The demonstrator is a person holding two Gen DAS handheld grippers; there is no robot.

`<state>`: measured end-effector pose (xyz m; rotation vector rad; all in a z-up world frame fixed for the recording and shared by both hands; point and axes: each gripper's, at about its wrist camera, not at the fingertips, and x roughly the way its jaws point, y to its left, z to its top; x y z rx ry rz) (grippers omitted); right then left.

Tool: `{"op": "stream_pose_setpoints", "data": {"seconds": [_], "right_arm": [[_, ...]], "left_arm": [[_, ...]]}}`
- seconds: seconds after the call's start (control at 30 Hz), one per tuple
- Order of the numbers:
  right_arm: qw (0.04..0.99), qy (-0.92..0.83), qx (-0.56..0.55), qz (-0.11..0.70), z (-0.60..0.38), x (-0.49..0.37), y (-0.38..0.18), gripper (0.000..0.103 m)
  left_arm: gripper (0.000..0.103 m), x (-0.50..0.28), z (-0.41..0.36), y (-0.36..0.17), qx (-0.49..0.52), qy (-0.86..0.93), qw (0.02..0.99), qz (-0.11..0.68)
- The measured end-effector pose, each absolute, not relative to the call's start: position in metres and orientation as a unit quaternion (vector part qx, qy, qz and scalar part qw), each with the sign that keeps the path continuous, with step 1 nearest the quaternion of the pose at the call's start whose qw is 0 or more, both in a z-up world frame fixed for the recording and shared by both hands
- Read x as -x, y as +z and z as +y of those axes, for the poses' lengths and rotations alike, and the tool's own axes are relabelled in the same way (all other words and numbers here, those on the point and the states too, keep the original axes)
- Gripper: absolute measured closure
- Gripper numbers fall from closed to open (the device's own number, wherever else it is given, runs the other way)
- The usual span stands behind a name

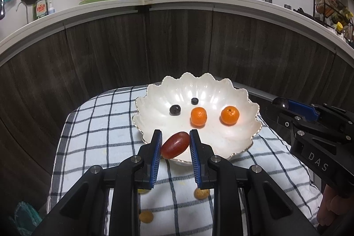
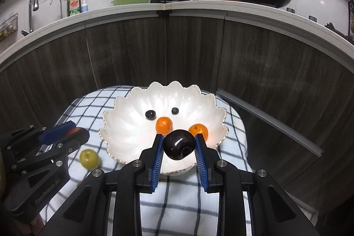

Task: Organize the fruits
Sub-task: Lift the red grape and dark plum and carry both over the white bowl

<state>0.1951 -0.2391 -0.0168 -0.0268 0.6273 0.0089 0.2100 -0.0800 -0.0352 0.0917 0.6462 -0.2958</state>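
While my left claw (image 1: 174, 143) grips a red grape (image 1: 175, 145), my right claw (image 2: 179, 144) clamps a dark plum (image 2: 179, 144). Both hang low in frame before the white bowl (image 1: 154, 92).

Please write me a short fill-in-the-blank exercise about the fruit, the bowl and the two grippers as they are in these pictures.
1. The left gripper is shut on an oblong fruit coloured ____.
2. The scalloped white bowl holds two small dark berries and ____ small oranges.
3. The right gripper grips a round fruit that is nearly ____ in colour.
4. A yellow-green fruit lies on the checked ____ beside the bowl.

Missing words: red; two; black; cloth
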Motion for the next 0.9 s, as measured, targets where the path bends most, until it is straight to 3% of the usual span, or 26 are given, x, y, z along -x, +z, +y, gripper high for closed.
{"op": "stream_pose_setpoints", "data": {"seconds": [0.9], "right_arm": [[0.942,-0.008,0.002,0.337,-0.246,-0.252,-0.041,0.073]], "left_arm": [[0.077,-0.280,-0.093,-0.057,-0.042,-0.141,0.930,0.336]]}}
